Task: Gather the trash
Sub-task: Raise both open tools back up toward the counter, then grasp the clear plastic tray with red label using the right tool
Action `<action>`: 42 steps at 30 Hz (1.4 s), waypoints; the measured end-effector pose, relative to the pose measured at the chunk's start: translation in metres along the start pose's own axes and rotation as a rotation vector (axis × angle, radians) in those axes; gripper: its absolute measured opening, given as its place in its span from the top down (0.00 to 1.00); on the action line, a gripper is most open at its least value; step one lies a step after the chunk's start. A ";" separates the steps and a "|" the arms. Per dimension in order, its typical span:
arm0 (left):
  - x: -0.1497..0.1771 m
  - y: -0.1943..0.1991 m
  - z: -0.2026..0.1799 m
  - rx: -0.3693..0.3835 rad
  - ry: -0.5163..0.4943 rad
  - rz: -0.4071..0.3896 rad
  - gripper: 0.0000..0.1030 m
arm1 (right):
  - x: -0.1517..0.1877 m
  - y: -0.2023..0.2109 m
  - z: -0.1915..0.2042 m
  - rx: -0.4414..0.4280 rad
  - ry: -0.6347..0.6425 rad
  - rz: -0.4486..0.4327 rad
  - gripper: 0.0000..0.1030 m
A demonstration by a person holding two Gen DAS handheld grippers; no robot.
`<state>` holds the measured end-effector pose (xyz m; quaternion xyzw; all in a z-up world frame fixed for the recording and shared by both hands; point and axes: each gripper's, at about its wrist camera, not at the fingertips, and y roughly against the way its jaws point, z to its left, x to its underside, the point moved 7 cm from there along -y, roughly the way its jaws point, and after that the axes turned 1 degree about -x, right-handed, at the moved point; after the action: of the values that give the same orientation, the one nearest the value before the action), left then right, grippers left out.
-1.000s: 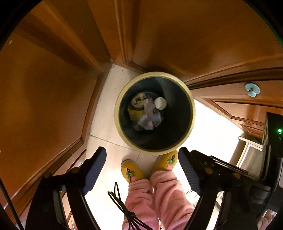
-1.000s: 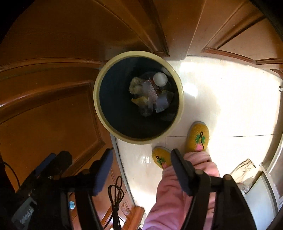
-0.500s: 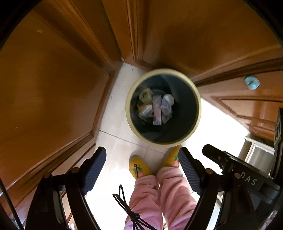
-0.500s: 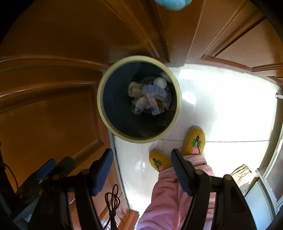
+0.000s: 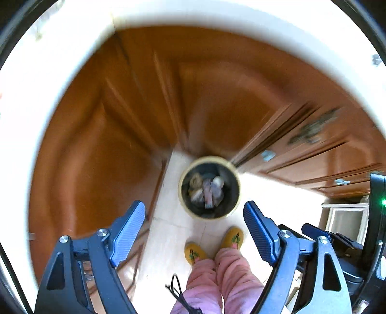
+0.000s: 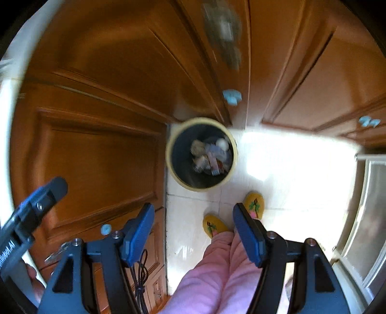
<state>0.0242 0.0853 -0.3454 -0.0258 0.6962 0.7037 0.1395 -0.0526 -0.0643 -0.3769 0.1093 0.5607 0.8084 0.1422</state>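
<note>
A round bin with a pale yellow rim (image 5: 183, 202) (image 6: 171, 166) stands on the tiled floor in a corner of wooden cabinets, far below both grippers. Crumpled wrappers and paper trash (image 5: 207, 189) (image 6: 210, 154) lie at its dark bottom. My left gripper (image 5: 194, 227) points almost straight down, open, its blue pads wide apart with nothing between them. My right gripper (image 6: 193, 230) is also open and empty, high over the floor just in front of the bin. Both views are blurred.
A person's pink trouser legs (image 5: 224, 277) and yellow slippers (image 6: 253, 205) stand just before the bin. Wooden cabinet doors (image 6: 96, 154) with pale blue knobs (image 6: 231, 96) enclose the corner. A white countertop edge (image 5: 217, 21) arcs above. A glass-fronted appliance (image 6: 371, 217) is at right.
Both grippers have risen well above the bin, which now looks much smaller. A white countertop edge has come into the left wrist view. Both jaws have stayed equally wide.
</note>
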 end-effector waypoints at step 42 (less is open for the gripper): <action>-0.216 0.191 0.075 -0.157 0.121 -0.510 0.05 | -0.184 0.262 0.142 -0.102 0.272 -0.468 0.34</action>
<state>0.1986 0.1259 -0.1080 -0.2533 0.6176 0.6947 0.2679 0.1396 -0.0913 -0.0848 -0.1400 0.5432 0.7881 0.2536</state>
